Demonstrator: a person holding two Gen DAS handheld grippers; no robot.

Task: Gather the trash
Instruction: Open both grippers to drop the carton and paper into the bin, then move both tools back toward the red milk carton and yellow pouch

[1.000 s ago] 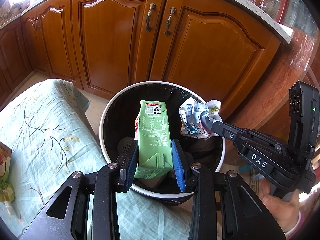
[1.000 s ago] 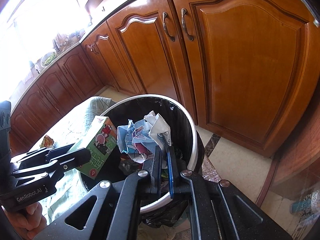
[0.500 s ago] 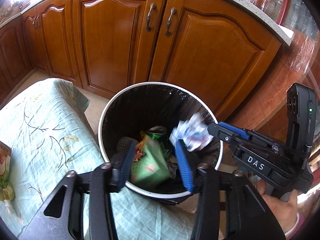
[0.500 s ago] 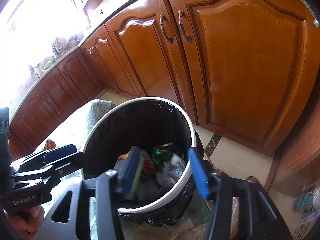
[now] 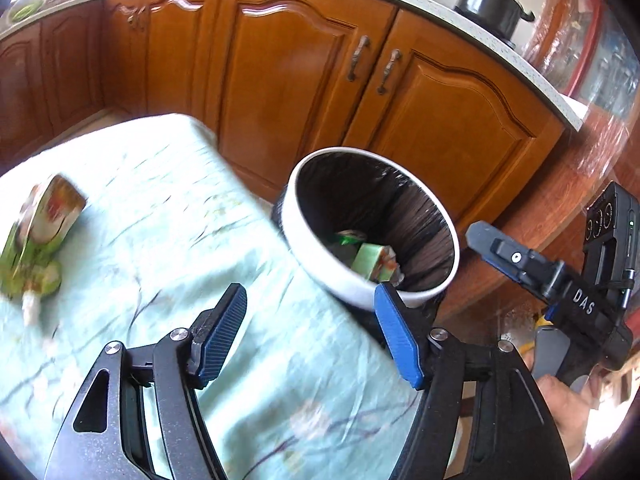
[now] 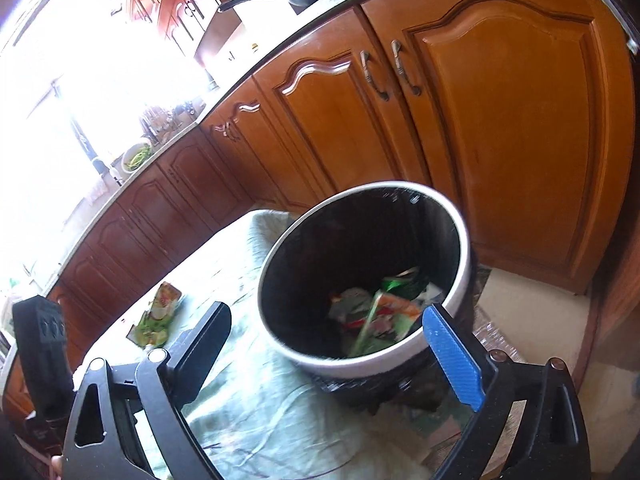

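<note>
Surface point(image 5: 168, 216), cloth-covered: one green wrapper point(image 5: 38, 236) remains at its far left edge, blurred; judged light, crushable, best pinched across its flat middle. Bin point(image 5: 320, 280), black-lined, beside surface: holds green carton point(image 5: 370, 258) and mixed litter. Left tongs point(image 5: 310, 336) and right tongs point(image 6: 332, 356): both spread wide, empty.
</note>
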